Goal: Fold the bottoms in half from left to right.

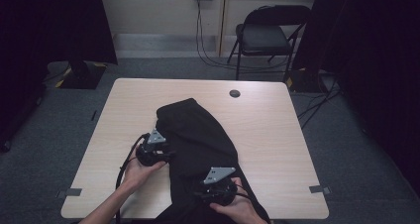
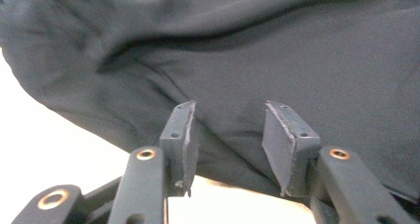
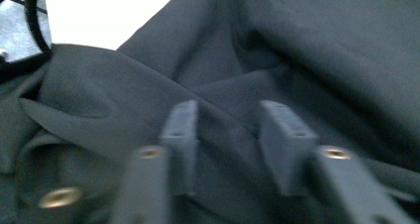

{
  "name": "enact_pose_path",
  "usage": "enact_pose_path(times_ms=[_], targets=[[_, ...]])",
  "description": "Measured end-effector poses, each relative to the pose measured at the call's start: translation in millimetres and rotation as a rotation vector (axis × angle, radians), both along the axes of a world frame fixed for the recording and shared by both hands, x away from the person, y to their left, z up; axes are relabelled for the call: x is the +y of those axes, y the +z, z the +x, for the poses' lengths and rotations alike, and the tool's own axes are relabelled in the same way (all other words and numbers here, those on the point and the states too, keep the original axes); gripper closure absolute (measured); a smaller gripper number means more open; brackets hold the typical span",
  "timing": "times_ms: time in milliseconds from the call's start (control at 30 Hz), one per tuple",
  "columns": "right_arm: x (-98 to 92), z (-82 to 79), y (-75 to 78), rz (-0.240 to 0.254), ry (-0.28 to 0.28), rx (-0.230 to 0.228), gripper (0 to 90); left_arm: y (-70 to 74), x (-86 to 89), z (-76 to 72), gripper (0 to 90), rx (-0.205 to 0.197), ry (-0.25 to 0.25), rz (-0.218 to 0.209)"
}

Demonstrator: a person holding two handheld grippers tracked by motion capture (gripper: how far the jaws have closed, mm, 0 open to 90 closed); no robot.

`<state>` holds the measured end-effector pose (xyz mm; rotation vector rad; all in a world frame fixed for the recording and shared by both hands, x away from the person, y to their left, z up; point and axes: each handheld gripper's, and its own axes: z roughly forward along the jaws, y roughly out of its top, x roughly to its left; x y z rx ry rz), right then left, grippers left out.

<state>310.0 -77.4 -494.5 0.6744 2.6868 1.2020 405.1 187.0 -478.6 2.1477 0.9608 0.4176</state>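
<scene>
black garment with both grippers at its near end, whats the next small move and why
Probably ease the left gripper forward onto the garment's edge and close. Its jaws stand apart with that hem just ahead, nothing pinched, and the cloth lies bunched on the table.

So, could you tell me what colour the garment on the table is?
Plain black garment, no pattern; clearest in the high view.

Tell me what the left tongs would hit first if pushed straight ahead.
Most likely the black garment: its edge lies right ahead of the left tongs, whose open jaws have nothing between them. The fabric seems very close, though depth is hard to judge.
</scene>
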Motion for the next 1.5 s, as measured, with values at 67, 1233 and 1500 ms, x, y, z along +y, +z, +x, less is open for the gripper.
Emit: enact_pose_path(times_ms=[67, 1233, 1500], targets=[[-1.6, -1.0, 4.1, -0.001, 0.018, 0.008, 86.9, -5.1, -0.2, 5.9, 55.6, 0.019, 0.019, 0.012], [-53.1, 56.1, 32.7, 0.018, -0.227, -0.101, 62.4, -16.6, 5.6, 46.1, 58.3, 0.000, 0.122, 0.001], [-13.2, 113.9, 11.5, -0.053, -0.255, -0.110, 54.2, -14.1, 8.4, 38.1, 53.2, 0.033, 0.057, 0.012]])
